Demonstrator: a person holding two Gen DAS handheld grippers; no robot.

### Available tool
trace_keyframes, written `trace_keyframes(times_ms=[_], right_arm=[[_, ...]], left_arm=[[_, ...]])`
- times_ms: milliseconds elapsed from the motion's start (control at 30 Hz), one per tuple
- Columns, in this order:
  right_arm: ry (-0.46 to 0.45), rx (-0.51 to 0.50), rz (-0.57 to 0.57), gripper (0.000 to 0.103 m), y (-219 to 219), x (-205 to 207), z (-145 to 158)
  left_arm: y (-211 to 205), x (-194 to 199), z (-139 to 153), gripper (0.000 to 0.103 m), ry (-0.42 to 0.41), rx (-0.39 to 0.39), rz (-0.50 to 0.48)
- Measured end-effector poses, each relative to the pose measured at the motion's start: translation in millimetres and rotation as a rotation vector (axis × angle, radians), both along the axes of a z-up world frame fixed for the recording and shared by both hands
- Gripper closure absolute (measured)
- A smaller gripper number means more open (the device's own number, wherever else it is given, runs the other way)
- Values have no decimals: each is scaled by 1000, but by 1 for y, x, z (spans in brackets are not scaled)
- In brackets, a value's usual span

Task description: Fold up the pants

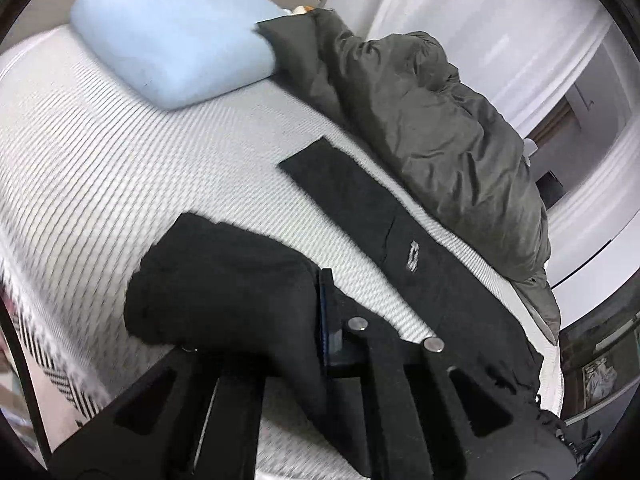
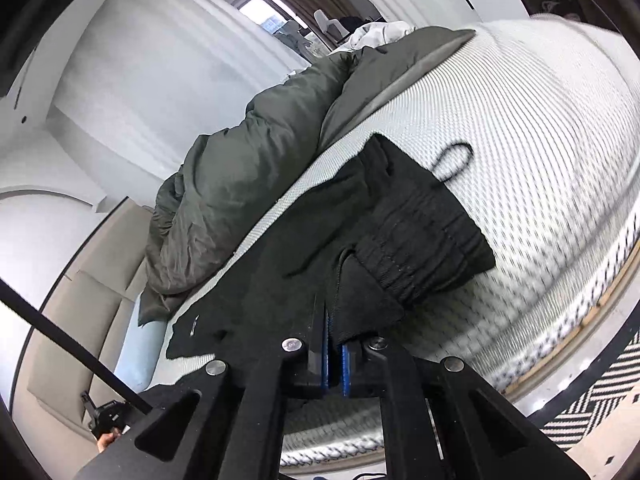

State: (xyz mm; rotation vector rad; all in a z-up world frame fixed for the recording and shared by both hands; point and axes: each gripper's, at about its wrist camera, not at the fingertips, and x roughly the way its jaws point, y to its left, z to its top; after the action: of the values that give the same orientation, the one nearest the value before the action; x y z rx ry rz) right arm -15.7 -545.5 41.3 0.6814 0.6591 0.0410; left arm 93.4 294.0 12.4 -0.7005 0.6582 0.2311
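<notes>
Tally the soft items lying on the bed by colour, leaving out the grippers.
Black: 1, pants
Dark grey-green: 1, duvet
Light blue: 1, pillow
Total: 3

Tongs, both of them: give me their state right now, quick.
Left tongs: shut on the black pants, pinching a bunched leg end.
Right tongs: shut on the black pants, near the ribbed waistband.
</notes>
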Motion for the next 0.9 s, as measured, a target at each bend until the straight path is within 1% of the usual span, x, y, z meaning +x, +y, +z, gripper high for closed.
trace_keyframes(times_ms=[33, 133, 200, 233, 300, 333, 433, 500, 633, 700, 733, 767, 800, 833, 867, 900], right_arm=[[2, -19, -2, 99, 3, 10, 11], [17, -64, -14, 99, 7, 37, 32], [26, -74, -14, 99, 8, 55, 40], [34, -76, -14, 99, 8, 71, 45], [50, -82, -6, 99, 7, 95, 49], [68, -78, -5, 99, 5, 117, 49], [134, -62, -6, 99, -3, 170, 40], [175, -81, -8, 99, -4, 199, 33], [258, -94, -11, 99, -7, 268, 10], [298, -109, -21, 97, -9, 297, -2], [310, -97, -25, 91, -12, 311, -8], [334, -91, -27, 79, -16, 323, -13], [357, -85, -34, 73, -20, 336, -19], [366, -70, -42, 64, -24, 347, -25], [376, -51, -38, 59, -28, 356, -29], [383, -35, -35, 58, -30, 363, -32]], left_arm=[[-1, 17, 10, 100, 4, 14, -8], [-4, 60, 33, 100, 13, 54, -24], [-6, 88, 45, 100, 16, 62, -33], [-6, 109, 52, 100, 22, 67, -41], [-7, 139, 59, 100, 35, 77, -49], [-9, 162, 61, 100, 52, 89, -59], [-11, 207, 55, 100, 97, 102, -72], [-12, 235, 44, 100, 130, 99, -69], [-4, 285, 18, 99, 178, 71, -50], [-2, 307, 11, 99, 211, 74, -54], [-3, 319, 7, 94, 228, 92, -63], [-4, 329, 3, 87, 254, 115, -65], [-4, 339, -1, 79, 280, 128, -67], [-4, 343, -5, 57, 292, 128, -70], [-3, 347, -7, 37, 303, 128, -68], [-1, 350, -7, 30, 304, 131, -69]])
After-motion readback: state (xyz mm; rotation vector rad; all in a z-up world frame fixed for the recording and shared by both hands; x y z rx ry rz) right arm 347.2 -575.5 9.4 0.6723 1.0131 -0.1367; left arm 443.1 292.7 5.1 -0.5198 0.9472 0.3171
